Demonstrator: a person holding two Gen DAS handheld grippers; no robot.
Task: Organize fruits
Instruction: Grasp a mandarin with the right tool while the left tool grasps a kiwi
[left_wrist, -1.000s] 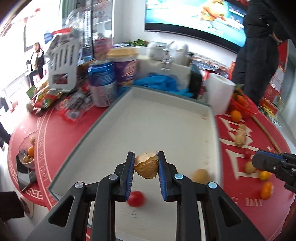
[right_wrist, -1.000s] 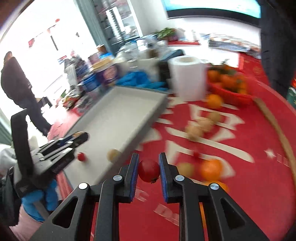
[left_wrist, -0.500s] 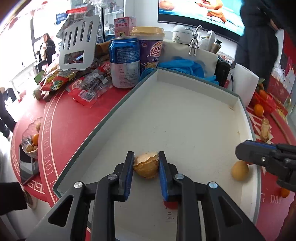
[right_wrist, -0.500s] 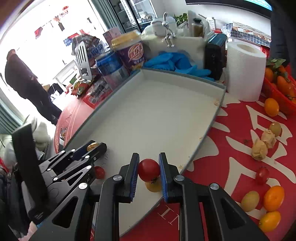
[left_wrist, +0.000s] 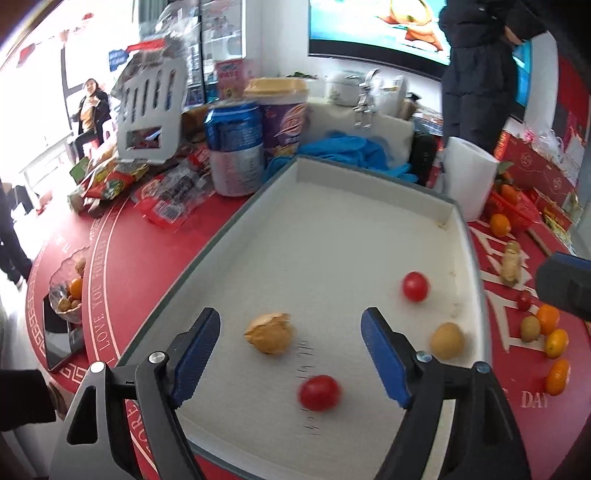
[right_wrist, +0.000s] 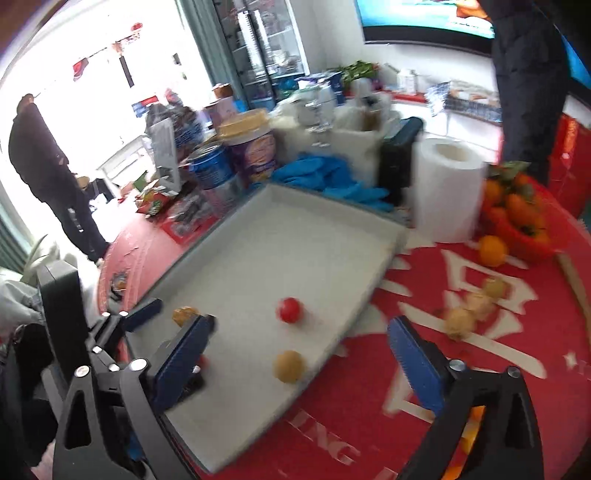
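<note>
A white tray (left_wrist: 458, 221) with a grey rim holds a cracked brown nut (left_wrist: 269, 338), two red tomatoes (left_wrist: 415, 286) (left_wrist: 319, 393) and a yellow-brown fruit (left_wrist: 447, 340). My left gripper (left_wrist: 290, 321) hangs over the tray's near end. Its jaws are opening, and the nut lies loose on the tray floor between them, touching neither pad. My right gripper (right_wrist: 301, 328) is over the tray's right rim, also opening, with nothing pressed. A red tomato (right_wrist: 290, 310) and the yellow-brown fruit (right_wrist: 289, 365) lie on the tray ahead of it. The nut (right_wrist: 183, 315) shows beside the left gripper's fingers (right_wrist: 142, 314).
Loose oranges (left_wrist: 546, 317), small fruits and nuts (right_wrist: 460, 321) lie on the red tablecloth right of the tray. A red basket of oranges (right_wrist: 517, 218), a paper roll (right_wrist: 447, 192), blue gloves (left_wrist: 351, 151), a can (left_wrist: 234, 147), a cup and snack packets crowd the far side. People stand nearby.
Both grippers went from shut to wide apart. The nut dropped from the left one onto the tray, and the tomato left the right one and now lies on the tray.
</note>
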